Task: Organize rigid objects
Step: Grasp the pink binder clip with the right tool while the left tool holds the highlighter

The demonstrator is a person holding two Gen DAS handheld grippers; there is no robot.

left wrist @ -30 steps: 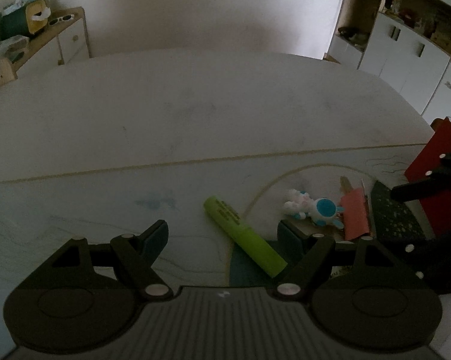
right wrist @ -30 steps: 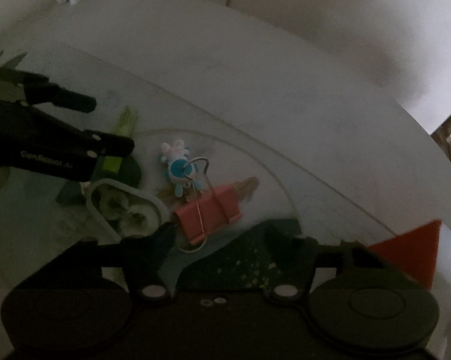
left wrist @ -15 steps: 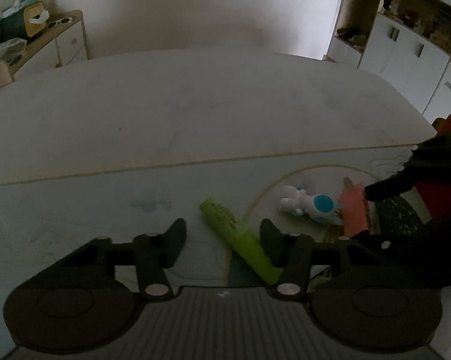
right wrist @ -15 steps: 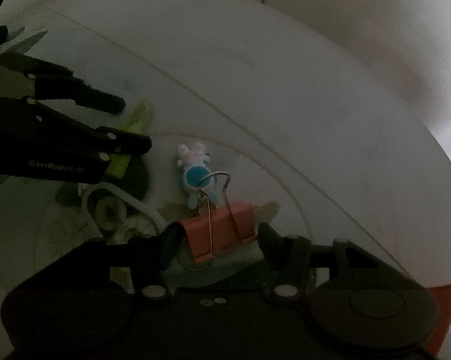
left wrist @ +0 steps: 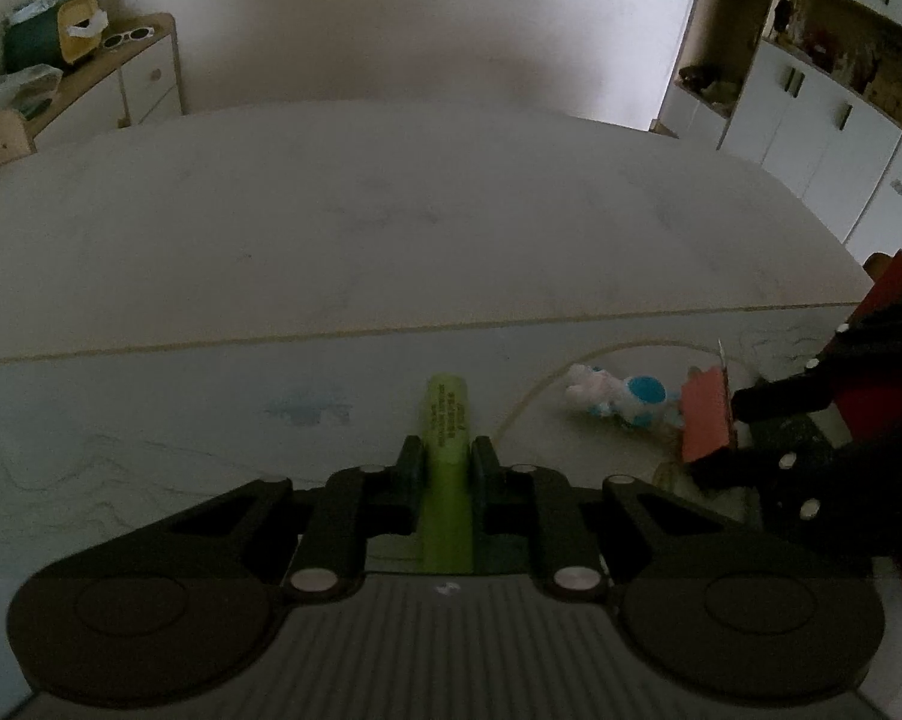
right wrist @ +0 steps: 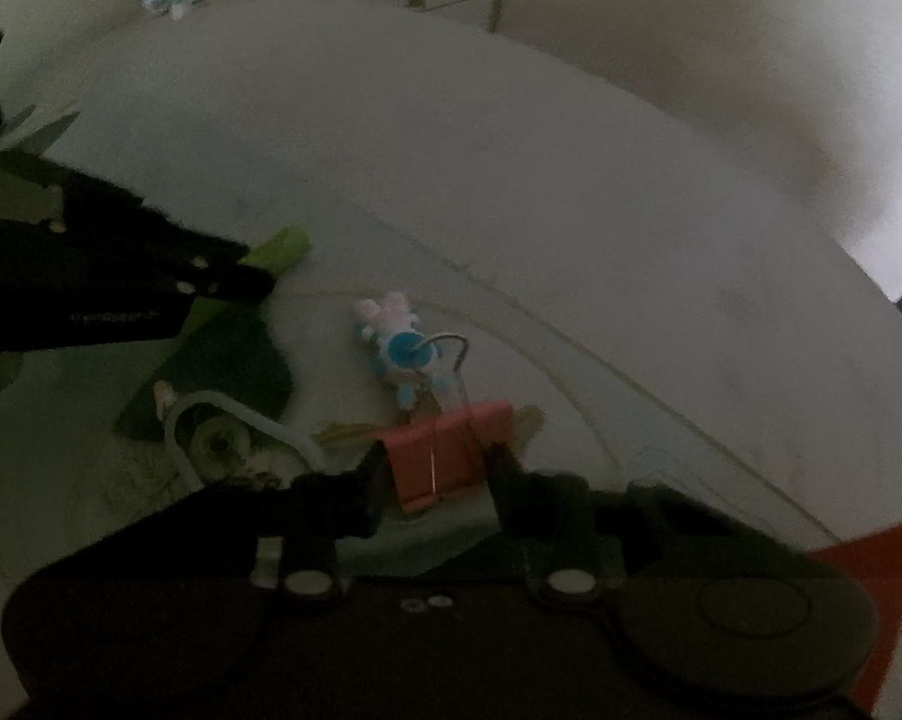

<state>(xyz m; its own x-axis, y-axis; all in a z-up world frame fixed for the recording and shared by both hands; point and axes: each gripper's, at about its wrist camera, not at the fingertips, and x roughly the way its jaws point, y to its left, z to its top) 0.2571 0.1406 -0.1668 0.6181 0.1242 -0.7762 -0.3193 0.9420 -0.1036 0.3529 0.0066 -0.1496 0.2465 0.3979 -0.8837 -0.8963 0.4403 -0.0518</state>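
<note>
Pink binder clip [right wrist: 442, 456] between closing jaws

A lime-green highlighter [left wrist: 446, 420], a salmon-pink binder clip [right wrist: 445, 456], a white and blue toy figure [left wrist: 616, 391], black fingers [left wrist: 412, 462], a pale grey-white counter [left wrist: 391, 228].

The lime-green highlighter [left wrist: 447, 420] lies on the pale bench [left wrist: 391, 228], its length running straight away from the left wrist camera. Beside it sits a small blue-and-white toy figure [left wrist: 619, 396], then a pink binder clip [right wrist: 445, 450], wire handle raised.
</note>
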